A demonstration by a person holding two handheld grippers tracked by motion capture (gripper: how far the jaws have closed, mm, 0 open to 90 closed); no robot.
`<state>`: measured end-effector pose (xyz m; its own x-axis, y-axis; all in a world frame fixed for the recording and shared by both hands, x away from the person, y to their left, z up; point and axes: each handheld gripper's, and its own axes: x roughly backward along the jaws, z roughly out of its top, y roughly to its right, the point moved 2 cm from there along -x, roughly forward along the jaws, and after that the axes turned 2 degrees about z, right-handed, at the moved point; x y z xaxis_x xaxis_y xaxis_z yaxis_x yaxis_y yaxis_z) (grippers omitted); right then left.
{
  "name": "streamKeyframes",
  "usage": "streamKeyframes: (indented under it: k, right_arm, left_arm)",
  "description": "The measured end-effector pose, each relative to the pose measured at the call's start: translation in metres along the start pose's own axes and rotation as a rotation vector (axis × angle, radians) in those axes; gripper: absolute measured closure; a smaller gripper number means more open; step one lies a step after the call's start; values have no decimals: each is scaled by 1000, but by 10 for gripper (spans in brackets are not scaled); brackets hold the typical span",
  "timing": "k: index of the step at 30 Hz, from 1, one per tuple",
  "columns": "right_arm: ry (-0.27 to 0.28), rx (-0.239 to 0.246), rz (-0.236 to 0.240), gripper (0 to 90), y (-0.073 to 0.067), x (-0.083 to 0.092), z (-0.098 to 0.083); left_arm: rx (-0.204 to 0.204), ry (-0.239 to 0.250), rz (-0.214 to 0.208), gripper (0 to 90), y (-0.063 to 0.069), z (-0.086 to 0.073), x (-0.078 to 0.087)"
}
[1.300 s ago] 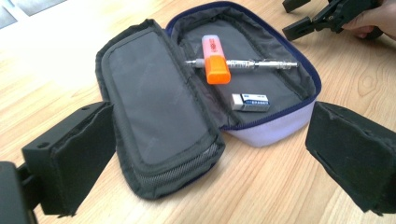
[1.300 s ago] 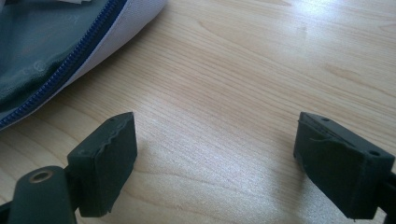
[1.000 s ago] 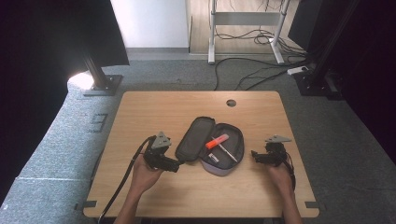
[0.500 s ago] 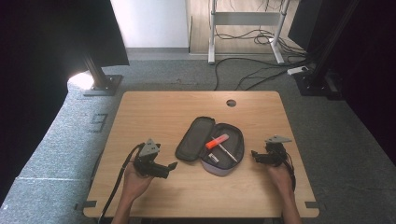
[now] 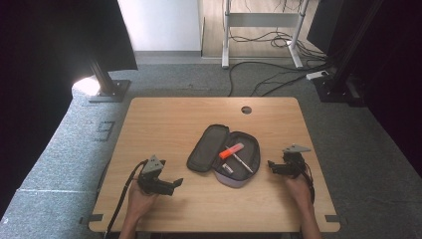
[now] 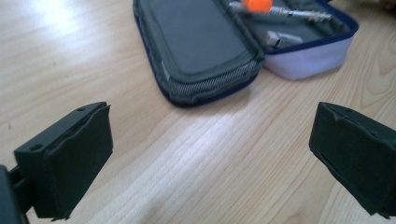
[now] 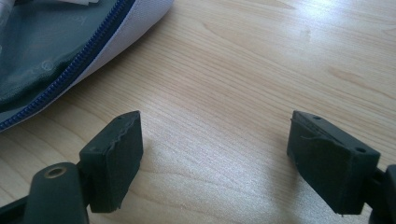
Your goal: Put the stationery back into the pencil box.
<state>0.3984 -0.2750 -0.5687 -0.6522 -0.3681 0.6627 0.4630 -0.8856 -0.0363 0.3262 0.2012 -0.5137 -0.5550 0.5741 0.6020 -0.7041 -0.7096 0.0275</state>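
At centre frame the open pencil case [image 5: 225, 155] lies on the table [image 5: 164, 119]; left gripper [image 5: 171, 184] and right gripper [image 5: 272, 164], both wide and empty, flank it. A careless nudge could spill its pens.

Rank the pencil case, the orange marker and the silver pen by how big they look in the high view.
1. pencil case, lying open, by far the largest.
2. and 3. silver pen and orange marker: the pen looks a little longer, the marker thicker. Too alike to rank. Both lie inside the case.
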Motion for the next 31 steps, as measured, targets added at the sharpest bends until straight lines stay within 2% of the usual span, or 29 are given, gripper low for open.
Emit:
streamKeyframes:
  k: [7,14,19,23,24,31]
  right_arm:
    - [0,0,0,178,0,0,0]
    - [-1,2,1,178,0,0,0]
    - [0,2,0,178,0,0,0]
    - [-1,2,0,177,0,0,0]
    - [-1,2,1,177,0,0,0]
    - [-1,3,2,174,0,0,0]
  left_arm:
    - [17,-32,4,0,-6,-18,-8]
    - [19,-69,9,0,-7,-27,-17]
    - [2,-124,18,0,-5,-33,-26]
    - [-18,-198,34,0,-4,-36,-35]
    - [-26,-203,41,0,-3,-36,-36]
    - [-12,-207,57,0,-3,-36,-36]
